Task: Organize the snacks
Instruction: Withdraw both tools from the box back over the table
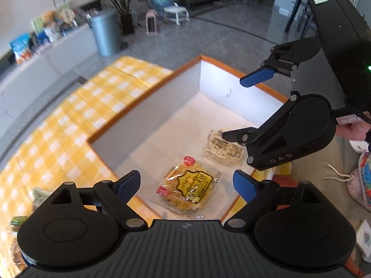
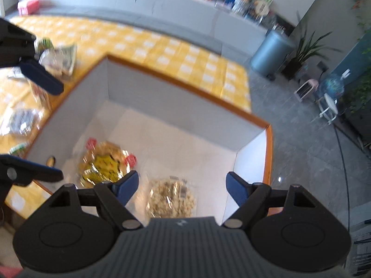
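An open white box with an orange rim (image 1: 148, 95) (image 2: 185, 85) stands on the yellow checked table. Inside lie a yellow-labelled snack packet (image 1: 187, 187) (image 2: 104, 164) and a clear packet of pale snacks (image 1: 222, 148) (image 2: 171, 199). My left gripper (image 1: 186, 184) is open and empty above the box's near edge, over the yellow packet. My right gripper (image 2: 182, 184) is open and empty above the box, over the pale packet; it also shows in the left wrist view (image 1: 241, 106). The left gripper shows at the left edge of the right wrist view (image 2: 49, 129).
Several loose snack packets (image 2: 58, 58) lie on the checked tablecloth (image 1: 69, 125) left of the box. A grey bin (image 1: 105, 34) and plants stand on the floor beyond. More snack bags (image 1: 46, 30) sit on a far counter.
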Motion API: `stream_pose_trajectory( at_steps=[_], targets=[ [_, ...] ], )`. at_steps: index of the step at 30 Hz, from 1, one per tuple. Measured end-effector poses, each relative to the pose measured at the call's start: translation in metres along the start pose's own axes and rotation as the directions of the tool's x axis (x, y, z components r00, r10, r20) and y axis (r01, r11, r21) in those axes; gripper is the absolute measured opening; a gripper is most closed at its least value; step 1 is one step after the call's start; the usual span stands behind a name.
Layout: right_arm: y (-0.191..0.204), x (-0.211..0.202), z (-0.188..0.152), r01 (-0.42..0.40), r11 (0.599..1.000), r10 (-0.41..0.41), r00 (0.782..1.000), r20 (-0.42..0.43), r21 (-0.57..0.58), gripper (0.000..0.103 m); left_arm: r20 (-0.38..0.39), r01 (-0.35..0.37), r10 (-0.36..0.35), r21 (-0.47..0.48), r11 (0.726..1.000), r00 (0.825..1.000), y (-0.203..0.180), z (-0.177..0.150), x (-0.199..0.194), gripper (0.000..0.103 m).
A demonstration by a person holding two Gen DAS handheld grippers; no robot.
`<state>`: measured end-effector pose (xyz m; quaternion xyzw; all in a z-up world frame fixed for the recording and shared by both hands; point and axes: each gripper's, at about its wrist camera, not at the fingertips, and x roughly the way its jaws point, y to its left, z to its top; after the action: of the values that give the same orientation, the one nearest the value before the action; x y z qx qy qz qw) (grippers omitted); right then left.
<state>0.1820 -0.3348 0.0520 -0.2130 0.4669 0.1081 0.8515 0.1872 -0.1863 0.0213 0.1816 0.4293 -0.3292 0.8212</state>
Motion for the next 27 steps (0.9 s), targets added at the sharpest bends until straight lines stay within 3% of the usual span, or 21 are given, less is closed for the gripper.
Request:
stream_pose_trajectory(
  at_steps=[7, 13, 19, 22, 25, 27],
  targets=[
    [0.031, -0.042, 0.002, -0.019, 0.999, 0.012, 0.984, 0.178, 0.043, 0.08, 0.081, -0.097, 0.099, -0.029, 0.995, 0.992, 0.0, -0.025, -0.04, 0.103],
    [0.062, -0.07, -0.001, -0.05, 0.996, 0.024, 0.935, 0.354, 0.067, 0.08, 0.136, -0.135, 0.156, -0.153, 0.979, 0.978, 0.012, -0.06, -0.074, 0.103],
    [0.102, -0.081, -0.012, -0.127, 0.982, 0.046, 0.876, 0.48, 0.138, 0.08, 0.172, -0.154, 0.221, -0.332, 0.931, 0.96, 0.033, -0.11, -0.095, 0.103],
    [0.131, -0.082, -0.022, -0.137, 0.979, 0.035, 0.848, 0.529, 0.154, 0.08, 0.182, -0.168, 0.267, -0.43, 0.887, 0.946, 0.046, -0.142, -0.101, 0.103],
    [0.157, -0.075, -0.031, -0.146, 0.968, 0.013, 0.841, 0.541, 0.205, 0.08, 0.19, -0.164, 0.299, -0.516, 0.84, 0.935, 0.054, -0.174, -0.103, 0.103],
    [0.171, -0.068, -0.038, -0.158, 0.955, 0.002, 0.848, 0.529, 0.25, 0.08, 0.197, -0.167, 0.324, -0.555, 0.815, 0.925, 0.058, -0.193, -0.102, 0.103]
  ],
)
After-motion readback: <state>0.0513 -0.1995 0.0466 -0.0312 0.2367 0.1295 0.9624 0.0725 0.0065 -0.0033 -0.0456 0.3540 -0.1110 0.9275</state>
